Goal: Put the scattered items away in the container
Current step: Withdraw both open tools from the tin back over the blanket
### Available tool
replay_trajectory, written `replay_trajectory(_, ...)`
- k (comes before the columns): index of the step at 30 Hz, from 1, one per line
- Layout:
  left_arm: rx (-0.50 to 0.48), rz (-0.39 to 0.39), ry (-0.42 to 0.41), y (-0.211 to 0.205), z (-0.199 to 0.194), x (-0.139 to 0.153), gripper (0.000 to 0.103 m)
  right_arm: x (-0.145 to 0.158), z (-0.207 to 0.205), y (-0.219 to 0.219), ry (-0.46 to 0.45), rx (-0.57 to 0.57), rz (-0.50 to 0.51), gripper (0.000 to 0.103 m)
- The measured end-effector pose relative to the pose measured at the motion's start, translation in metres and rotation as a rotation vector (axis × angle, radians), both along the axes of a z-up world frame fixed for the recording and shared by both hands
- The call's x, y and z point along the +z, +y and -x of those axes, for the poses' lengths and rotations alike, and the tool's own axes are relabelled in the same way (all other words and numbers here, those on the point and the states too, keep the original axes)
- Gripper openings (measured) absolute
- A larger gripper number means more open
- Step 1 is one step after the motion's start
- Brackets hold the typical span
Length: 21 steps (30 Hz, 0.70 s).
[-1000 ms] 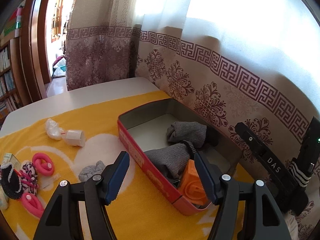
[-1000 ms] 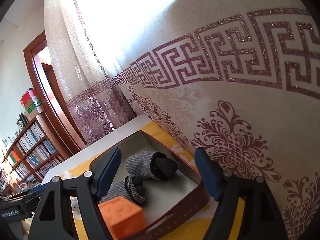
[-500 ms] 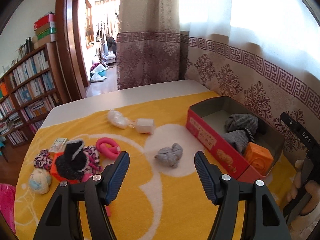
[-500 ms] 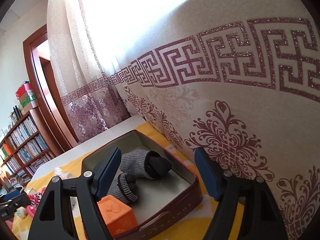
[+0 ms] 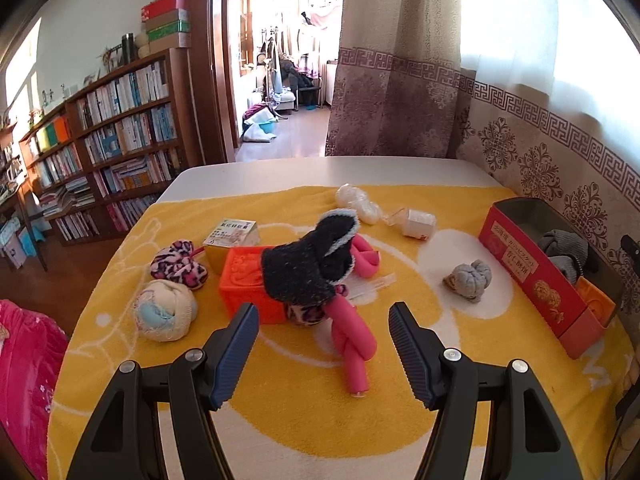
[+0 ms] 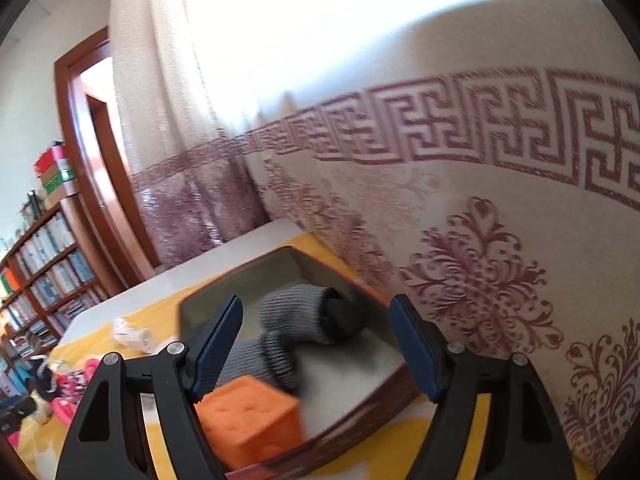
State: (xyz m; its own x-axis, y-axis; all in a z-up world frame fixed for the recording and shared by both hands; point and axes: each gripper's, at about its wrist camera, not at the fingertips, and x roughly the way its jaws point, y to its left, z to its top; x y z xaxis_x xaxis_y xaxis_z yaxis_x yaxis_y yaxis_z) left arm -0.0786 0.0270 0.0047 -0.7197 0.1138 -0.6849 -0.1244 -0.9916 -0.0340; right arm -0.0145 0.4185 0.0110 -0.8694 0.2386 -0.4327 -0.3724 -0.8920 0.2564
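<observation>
My left jaws (image 5: 323, 346) stand apart with nothing between them, hovering over the yellow cloth (image 5: 280, 412) on the table (image 5: 256, 174). Just ahead lies one pink foam twist (image 5: 352, 342), and behind it one black fuzzy sock (image 5: 308, 260) draped over one orange block (image 5: 244, 284). Toward the table's left edge sit one cream sock ball (image 5: 165, 311), one leopard-print sock ball (image 5: 179, 266) and one small printed box (image 5: 231, 237). Toward the far edge lie one white plastic bundle (image 5: 358, 202) and one small white jar (image 5: 418, 223) on its side. One grey sock ball (image 5: 469, 280) lies near the red container (image 5: 532, 280), which sits along the table's right edge by the curtain.

My right jaws (image 6: 316, 344) are also apart and empty, above the container, which holds two grey socks (image 6: 304, 318) and one orange cube (image 6: 250, 420).
</observation>
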Motion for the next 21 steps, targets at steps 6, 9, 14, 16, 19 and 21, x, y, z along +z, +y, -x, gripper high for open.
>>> replay_trajectory(6, 0.033, -0.042, -0.009, -0.030, 0.001, -0.007, 0.069, 0.017, 0.012, -0.052, -0.023, 0.214, -0.007, 0.079)
replay_trajectory(9, 0.060, -0.054, -0.013, -0.049, 0.002, -0.009, 0.069, 0.019, 0.023, -0.080, -0.049, 0.320, -0.001, 0.080)
replay_trajectory(14, 0.126, -0.044, -0.035, -0.082, 0.006, -0.016, 0.069, 0.009, 0.041, -0.122, -0.110, 0.465, 0.034, 0.080)
replay_trajectory(16, 0.143, -0.039, -0.047, -0.091, 0.008, -0.019, 0.069, 0.003, 0.046, -0.135, -0.132, 0.496, 0.045, 0.080)
replay_trajectory(19, 0.154, -0.026, -0.067, -0.101, 0.011, -0.024, 0.069, -0.006, 0.057, -0.152, -0.164, 0.520, 0.035, 0.080)
replay_trajectory(21, 0.158, -0.018, -0.075, -0.104, 0.014, -0.027, 0.069, -0.010, 0.061, -0.160, -0.182, 0.536, 0.035, 0.080)
